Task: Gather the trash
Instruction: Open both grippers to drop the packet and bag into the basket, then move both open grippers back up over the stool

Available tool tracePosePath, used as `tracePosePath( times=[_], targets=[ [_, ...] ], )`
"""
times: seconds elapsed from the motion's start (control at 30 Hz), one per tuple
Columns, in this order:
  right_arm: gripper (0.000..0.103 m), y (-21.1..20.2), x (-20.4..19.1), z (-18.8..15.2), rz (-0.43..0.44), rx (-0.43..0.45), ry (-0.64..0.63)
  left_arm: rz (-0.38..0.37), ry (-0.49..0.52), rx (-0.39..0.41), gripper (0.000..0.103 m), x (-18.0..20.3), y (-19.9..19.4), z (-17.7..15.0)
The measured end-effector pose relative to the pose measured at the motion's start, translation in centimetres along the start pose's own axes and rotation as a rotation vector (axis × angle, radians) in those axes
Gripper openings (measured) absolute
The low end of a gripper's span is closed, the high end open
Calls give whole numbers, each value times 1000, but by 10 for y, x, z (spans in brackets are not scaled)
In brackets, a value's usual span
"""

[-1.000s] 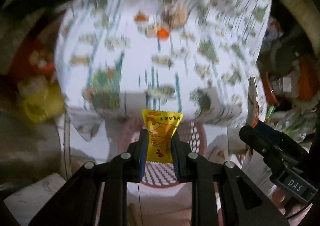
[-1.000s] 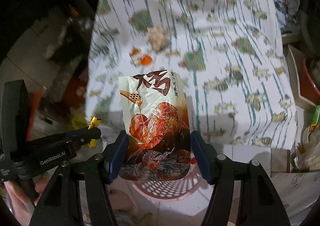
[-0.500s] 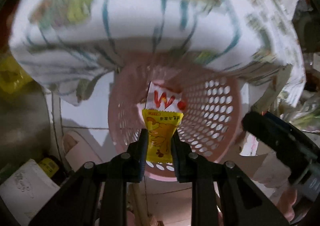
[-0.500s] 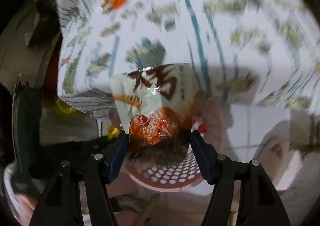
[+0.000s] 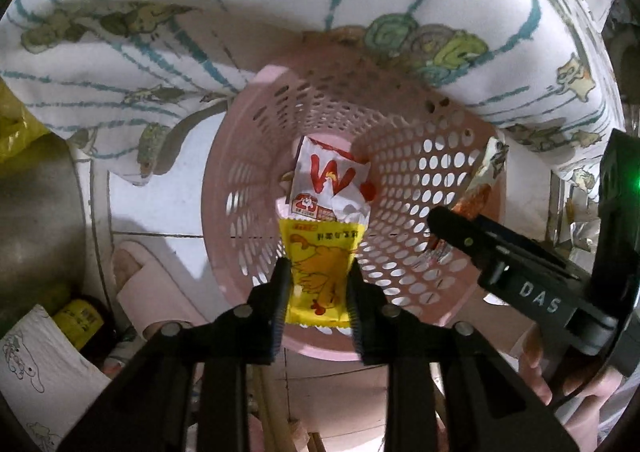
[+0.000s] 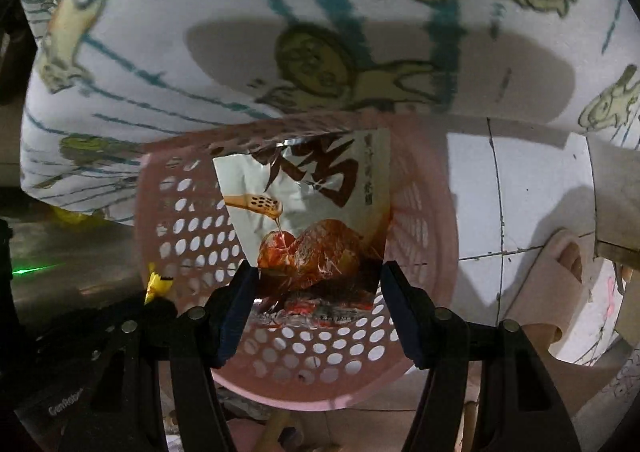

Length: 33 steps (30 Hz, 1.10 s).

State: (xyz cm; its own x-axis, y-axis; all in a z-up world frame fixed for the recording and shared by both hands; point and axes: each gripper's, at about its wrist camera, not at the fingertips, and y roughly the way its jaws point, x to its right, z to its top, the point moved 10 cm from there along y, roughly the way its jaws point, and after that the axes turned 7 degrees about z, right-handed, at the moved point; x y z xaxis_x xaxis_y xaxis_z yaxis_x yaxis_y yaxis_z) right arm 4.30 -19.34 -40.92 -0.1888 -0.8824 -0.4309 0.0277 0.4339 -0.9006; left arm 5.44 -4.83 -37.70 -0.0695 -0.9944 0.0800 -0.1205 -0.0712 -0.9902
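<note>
My left gripper (image 5: 318, 278) is shut on a small yellow snack packet (image 5: 320, 272) and holds it over the near rim of a pink perforated basket (image 5: 432, 171). A white and red wrapper (image 5: 328, 187) lies in the basket's bottom. My right gripper (image 6: 318, 284) is shut on a large white and brown snack bag (image 6: 308, 219) and holds it over the same basket (image 6: 184, 219). The right gripper also shows in the left wrist view (image 5: 452, 232), at the basket's right rim. The left gripper's yellow packet tip shows at the left in the right wrist view (image 6: 156, 282).
The basket stands on a white tiled floor (image 5: 160, 195) under the edge of a table draped with a patterned cloth (image 5: 160, 31). A pink slipper (image 5: 148, 292) lies left of the basket, another (image 6: 560, 280) to its right. A grey metal surface (image 5: 36, 211) is far left.
Both grippers have dropped from above the tabletop down to the basket below its edge, each still holding its packet. The basket now fills both views.
</note>
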Motion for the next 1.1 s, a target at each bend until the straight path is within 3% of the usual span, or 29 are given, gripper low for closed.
tracePosePath(
  times=[0.07, 0.1, 0.13, 0.17, 0.43, 0.63, 0.77, 1.03, 1.1],
  targets=[
    [66, -1, -2, 1, 1, 10, 11, -12, -17, 1, 41, -1, 0, 2],
    [72, -2, -3, 1, 10, 13, 18, -5, -23, 0, 58, -2, 0, 2],
    [81, -4, -3, 2, 21, 18, 23, 7, -27, 4, 66, -4, -1, 2],
    [82, -7, -4, 2, 32, 31, 27, 12, -23, 16, 70, -4, -2, 3],
    [82, -14, -8, 3, 6, 45, 18, 38, -12, 33, 71, -5, -9, 4],
    [82, -37, -13, 2, -8, 88, 18, 83, -20, 125, 71, -8, -38, 11],
    [82, -79, -26, 7, -27, 183, -9, 143, -34, 271, 71, -18, -85, 22],
    [82, -171, -60, 28, -36, 430, -129, 125, -72, 471, 71, -28, -163, 31],
    [82, -193, -67, 33, -61, 502, -168, 131, -79, 526, 76, -31, -184, 32]
  ],
)
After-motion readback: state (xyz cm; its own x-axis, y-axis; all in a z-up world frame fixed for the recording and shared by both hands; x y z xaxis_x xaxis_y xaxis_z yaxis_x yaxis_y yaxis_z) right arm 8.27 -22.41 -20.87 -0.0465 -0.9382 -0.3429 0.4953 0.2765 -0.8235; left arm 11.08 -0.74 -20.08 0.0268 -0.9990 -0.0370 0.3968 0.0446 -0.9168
